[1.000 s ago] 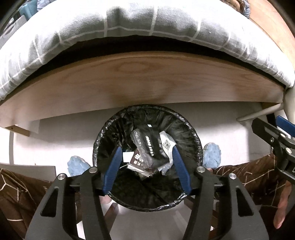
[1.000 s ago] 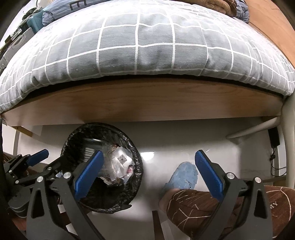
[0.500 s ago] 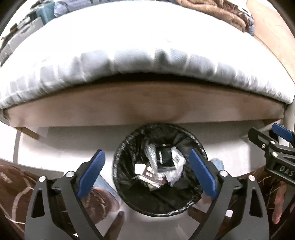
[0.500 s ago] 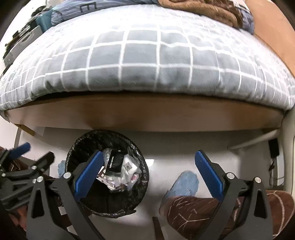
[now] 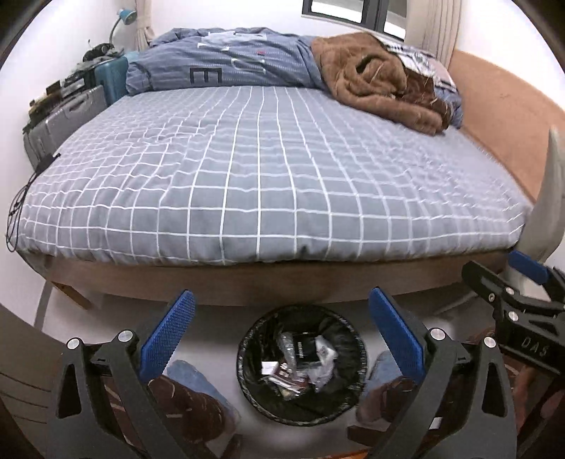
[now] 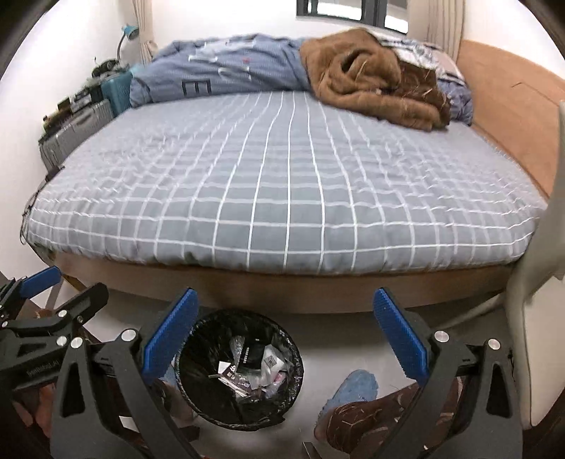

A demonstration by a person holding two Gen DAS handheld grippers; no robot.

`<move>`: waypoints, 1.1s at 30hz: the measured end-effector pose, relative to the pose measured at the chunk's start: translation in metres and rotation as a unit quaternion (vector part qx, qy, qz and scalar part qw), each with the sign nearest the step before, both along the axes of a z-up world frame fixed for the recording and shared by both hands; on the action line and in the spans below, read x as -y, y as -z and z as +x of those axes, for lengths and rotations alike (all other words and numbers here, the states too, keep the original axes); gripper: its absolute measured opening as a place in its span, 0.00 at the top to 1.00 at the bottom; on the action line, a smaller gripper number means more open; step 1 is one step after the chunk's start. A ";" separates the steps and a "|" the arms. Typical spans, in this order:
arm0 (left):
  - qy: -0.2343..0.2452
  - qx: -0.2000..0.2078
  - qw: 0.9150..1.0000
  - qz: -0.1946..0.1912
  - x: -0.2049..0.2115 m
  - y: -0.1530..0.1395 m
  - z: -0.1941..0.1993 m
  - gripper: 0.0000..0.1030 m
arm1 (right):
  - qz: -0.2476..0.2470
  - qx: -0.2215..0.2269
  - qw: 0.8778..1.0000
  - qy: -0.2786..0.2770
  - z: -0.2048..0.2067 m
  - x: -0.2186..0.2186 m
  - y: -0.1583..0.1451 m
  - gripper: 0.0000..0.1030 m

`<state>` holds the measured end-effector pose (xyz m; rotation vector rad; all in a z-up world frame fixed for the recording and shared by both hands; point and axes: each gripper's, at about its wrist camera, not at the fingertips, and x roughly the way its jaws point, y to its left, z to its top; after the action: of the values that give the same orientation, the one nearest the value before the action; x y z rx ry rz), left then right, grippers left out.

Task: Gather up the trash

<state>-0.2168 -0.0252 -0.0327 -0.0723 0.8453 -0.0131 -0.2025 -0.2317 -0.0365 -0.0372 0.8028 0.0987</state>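
Black-lined bin (image 5: 300,367) of trash below, between opening left gripper (image 5: 282,339) jaws, untouched

Bin (image 5: 300,363) mouth lies unobstructed, hemmed by bed frame (image 5: 247,286) and knees (image 5: 183,399).

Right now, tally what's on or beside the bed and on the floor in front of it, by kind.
Trash bin with black liner, wrappers inside: 1
Blue slippers: 2
Brown blanket: 1
Blue duvet: 1
Suitcases beside the bed, teal and grey: 2
Desk lamp: 1
Total: 8
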 end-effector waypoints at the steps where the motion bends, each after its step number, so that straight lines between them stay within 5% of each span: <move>1: 0.000 0.003 1.000 0.001 0.000 -0.004 -0.003 0.06 | 0.001 0.004 1.000 0.001 -0.005 0.000 -0.006 0.07; 11: 0.010 0.024 1.000 0.008 0.008 -0.034 -0.034 0.06 | 0.001 0.030 1.000 0.006 -0.041 0.005 -0.039 0.07; 33: 0.002 0.016 1.000 0.002 -0.003 -0.032 -0.032 0.06 | 0.004 0.022 1.000 0.008 -0.038 0.009 -0.034 0.07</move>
<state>-0.2486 -0.0223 -0.0011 -0.0672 0.8125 -0.0163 -0.2402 -0.2408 -0.0028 -0.0253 0.7579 0.0851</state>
